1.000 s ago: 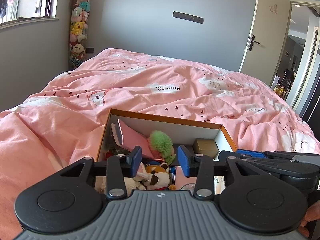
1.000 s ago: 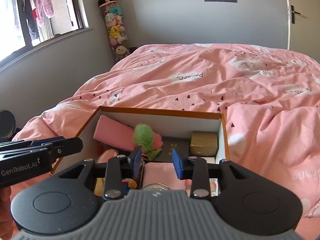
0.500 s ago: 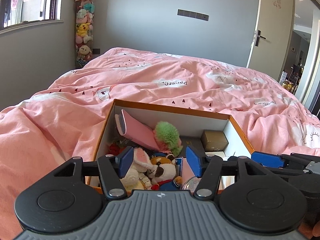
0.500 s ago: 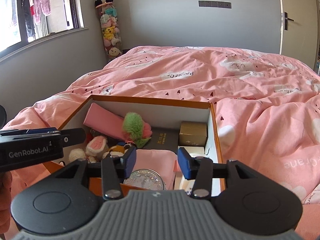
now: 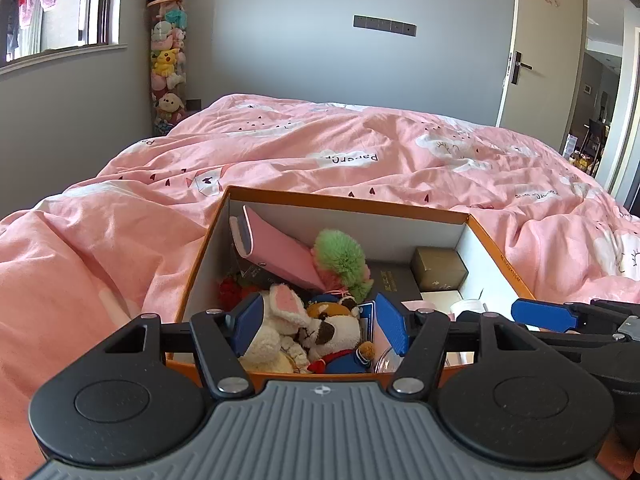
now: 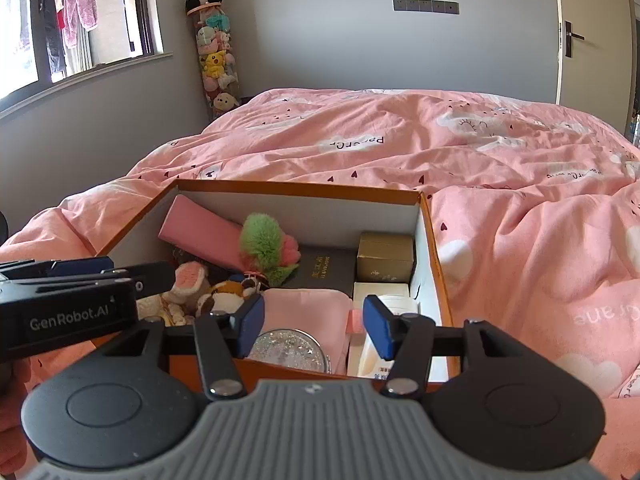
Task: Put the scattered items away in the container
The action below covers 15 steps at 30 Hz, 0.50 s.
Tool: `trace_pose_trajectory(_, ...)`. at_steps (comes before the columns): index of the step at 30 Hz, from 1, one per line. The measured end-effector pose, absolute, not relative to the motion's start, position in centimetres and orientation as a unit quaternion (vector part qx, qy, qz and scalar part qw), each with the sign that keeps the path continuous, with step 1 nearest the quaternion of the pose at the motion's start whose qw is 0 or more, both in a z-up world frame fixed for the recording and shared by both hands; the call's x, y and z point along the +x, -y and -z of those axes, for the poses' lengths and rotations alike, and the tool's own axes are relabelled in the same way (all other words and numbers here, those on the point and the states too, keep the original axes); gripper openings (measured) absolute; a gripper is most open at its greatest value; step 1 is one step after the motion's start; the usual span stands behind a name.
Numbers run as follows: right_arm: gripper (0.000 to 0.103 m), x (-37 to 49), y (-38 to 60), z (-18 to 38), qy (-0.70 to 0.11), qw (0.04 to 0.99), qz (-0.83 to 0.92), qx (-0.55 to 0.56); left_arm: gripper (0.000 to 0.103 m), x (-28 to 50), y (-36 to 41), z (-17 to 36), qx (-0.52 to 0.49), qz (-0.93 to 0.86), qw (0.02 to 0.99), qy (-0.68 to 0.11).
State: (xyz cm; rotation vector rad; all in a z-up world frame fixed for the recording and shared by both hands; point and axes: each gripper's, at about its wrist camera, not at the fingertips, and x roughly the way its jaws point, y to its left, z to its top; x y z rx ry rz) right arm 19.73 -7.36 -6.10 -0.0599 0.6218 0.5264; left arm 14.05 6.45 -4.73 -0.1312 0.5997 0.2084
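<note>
- Box (image 5: 496, 240) sits on the bed (image 5: 120, 248), filled with toys (image 5: 320, 328) and small boxes.
- Your left gripper (image 5: 326, 326) hangs above the toys, fingers opening, nothing clamped.
- Your right gripper (image 6: 316, 326) likewise: fingers opening, empty.

One orange box (image 6: 436, 240) holds two plush toys (image 5: 320, 328), one pink pouch (image 5: 280, 252), one gold box (image 6: 385, 258), one dark book (image 6: 324, 270).

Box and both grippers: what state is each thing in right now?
Orange box: lidless, on the bed, nearly full.
Left gripper: jaws opening, nothing pressed between them.
Right gripper: jaws opening, empty.
Pink case: tilted against the back corner.
Gold box: upright, back right corner.
Plush toys: piled at the front left.
Door: ajar.
</note>
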Motion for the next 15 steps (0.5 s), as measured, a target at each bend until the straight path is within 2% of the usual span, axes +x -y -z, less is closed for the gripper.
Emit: trace_pose_trajectory(15, 0.062, 19.5, 7.4, 7.6, -0.312, 0.916, -0.251, -0.03, 0.073, 14.3, -6.1, 6.9, -0.049, -0.11, 0.942, -0.314)
